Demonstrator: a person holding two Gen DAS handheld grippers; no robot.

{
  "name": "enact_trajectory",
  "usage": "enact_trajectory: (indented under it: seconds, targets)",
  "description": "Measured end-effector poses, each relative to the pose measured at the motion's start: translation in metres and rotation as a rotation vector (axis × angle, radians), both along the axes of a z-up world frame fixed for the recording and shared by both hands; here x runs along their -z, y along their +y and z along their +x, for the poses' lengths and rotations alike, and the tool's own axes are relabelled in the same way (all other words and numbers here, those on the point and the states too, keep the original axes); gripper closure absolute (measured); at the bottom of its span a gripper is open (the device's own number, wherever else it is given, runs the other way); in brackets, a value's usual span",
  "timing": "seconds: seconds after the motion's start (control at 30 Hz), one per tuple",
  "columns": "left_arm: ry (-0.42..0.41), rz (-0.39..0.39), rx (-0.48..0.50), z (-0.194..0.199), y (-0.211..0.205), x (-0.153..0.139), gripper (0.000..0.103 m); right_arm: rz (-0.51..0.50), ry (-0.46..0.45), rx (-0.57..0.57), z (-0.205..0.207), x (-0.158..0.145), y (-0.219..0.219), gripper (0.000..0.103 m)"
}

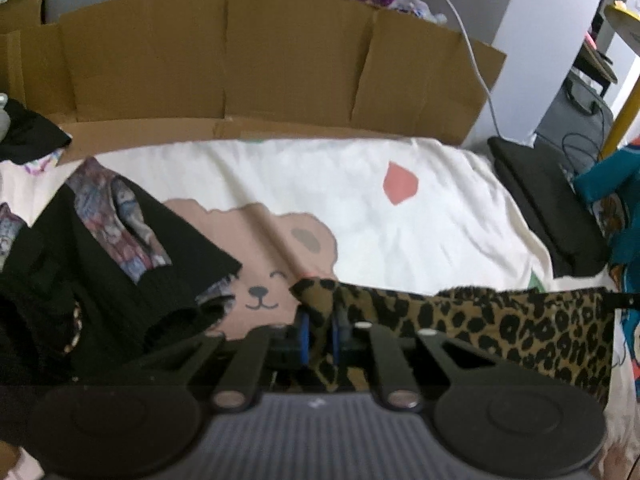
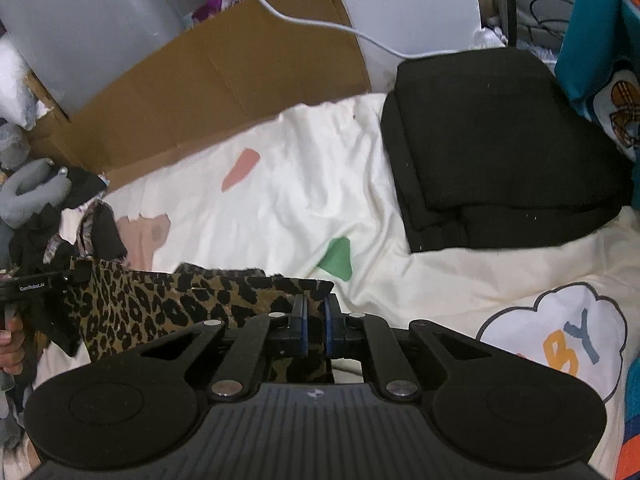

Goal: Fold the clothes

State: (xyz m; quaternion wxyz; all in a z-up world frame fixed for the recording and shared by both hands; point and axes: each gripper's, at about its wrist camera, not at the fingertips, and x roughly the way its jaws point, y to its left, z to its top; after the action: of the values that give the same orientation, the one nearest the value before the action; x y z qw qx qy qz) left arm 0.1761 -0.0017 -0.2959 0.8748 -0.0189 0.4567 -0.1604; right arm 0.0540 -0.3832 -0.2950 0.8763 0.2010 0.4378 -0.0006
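The leopard cloth [image 1: 500,328] is soft and thin; it looks light, so it bends and sags wherever nothing holds it; I think it could slip if the pinch is weak, so the best place to hold it is right at the top edge, near each corner. That is where it is held now; the left tool [image 1: 319,330] is closed tight on the left end of the top edge, and the right tool [image 2: 315,326] is closed tight on the right end; cloth shows between the blue pads of both. The cloth hangs stretched between the two tools, near the person, lifted over the bed sheet [image 1: 400,232] with the bear picture; its lower part drops out of view, so I cannot tell if it touches the bed.

Both tools point down and away, toward the far side of the bed; they are about level with each other, with the edge nearly straight between them. In the right view a hand [image 2: 10,344] holds the left tool's handle at the left.

A messy pile of dark clothes [image 1: 100,280] lies on the left; a folded black stack [image 2: 500,152] sits on the far right; a cardboard sheet [image 1: 240,60] stands at the far edge of the bed.
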Motion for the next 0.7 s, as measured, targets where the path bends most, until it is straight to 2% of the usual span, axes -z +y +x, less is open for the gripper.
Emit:
enact_trajectory:
  seconds: [0.33, 0.53, 0.7]
  targets:
    - [-0.003, 0.003, 0.003, 0.015, -0.011, 0.002, 0.092, -0.003, 0.045, 0.037, 0.011, 0.012, -0.008, 0.097]
    - [0.036, 0.034, -0.015, 0.032, -0.018, 0.021, 0.092, -0.011, 0.082, 0.033, 0.031, 0.03, -0.01, 0.097]
    - [0.104, 0.062, -0.028, 0.044, -0.019, 0.054, 0.092, 0.011, 0.133, 0.026, 0.047, 0.057, -0.014, 0.097]
